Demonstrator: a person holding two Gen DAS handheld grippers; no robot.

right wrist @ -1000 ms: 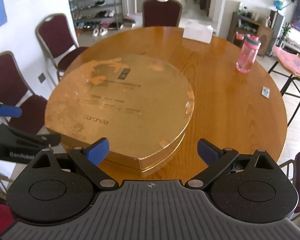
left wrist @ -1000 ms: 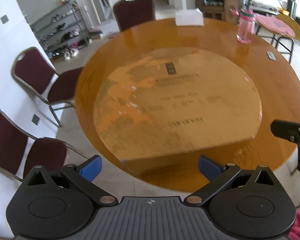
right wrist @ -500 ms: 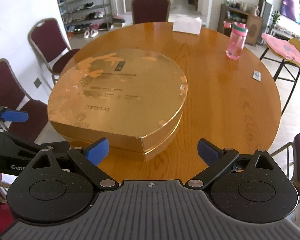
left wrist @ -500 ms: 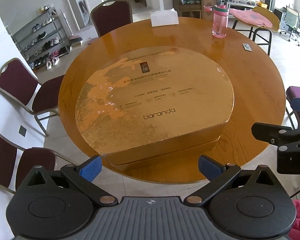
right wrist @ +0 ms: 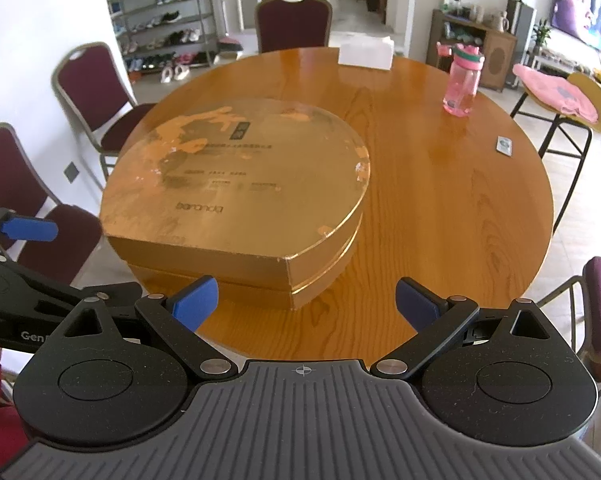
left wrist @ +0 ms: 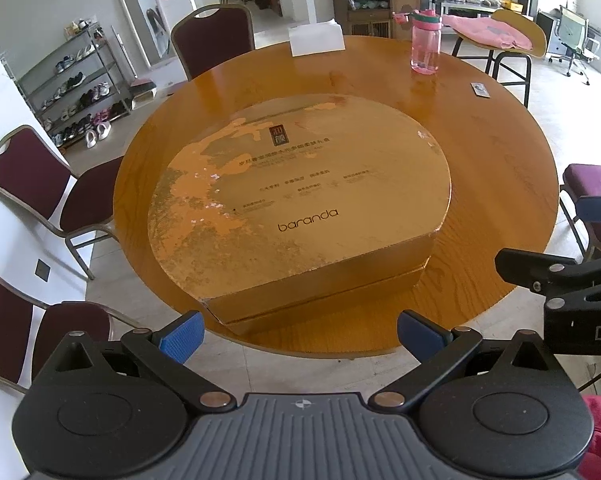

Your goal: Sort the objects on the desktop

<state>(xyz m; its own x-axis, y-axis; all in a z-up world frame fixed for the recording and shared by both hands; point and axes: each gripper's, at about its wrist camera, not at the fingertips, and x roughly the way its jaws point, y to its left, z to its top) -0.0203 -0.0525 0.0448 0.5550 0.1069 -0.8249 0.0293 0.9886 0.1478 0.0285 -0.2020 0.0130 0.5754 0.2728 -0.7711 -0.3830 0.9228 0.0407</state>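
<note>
Your left gripper [left wrist: 298, 334] and right gripper [right wrist: 306, 304] both hover off the near edge of the round wooden table [right wrist: 440, 200], jaws spread wide and empty. Between and ahead of them sits the gold gift box [left wrist: 300, 200], lid on, so you cannot tell what it holds. Far across the table stand a pink water bottle [right wrist: 462, 80], capped, a white tissue box [right wrist: 365, 55] and a small flat card [right wrist: 504, 145].

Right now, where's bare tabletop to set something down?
Widest bare patch: right part of the table, between the gold box, pink bottle and small card. Also a strip between box and white tissue box. The box crowds the left and near edge.
</note>
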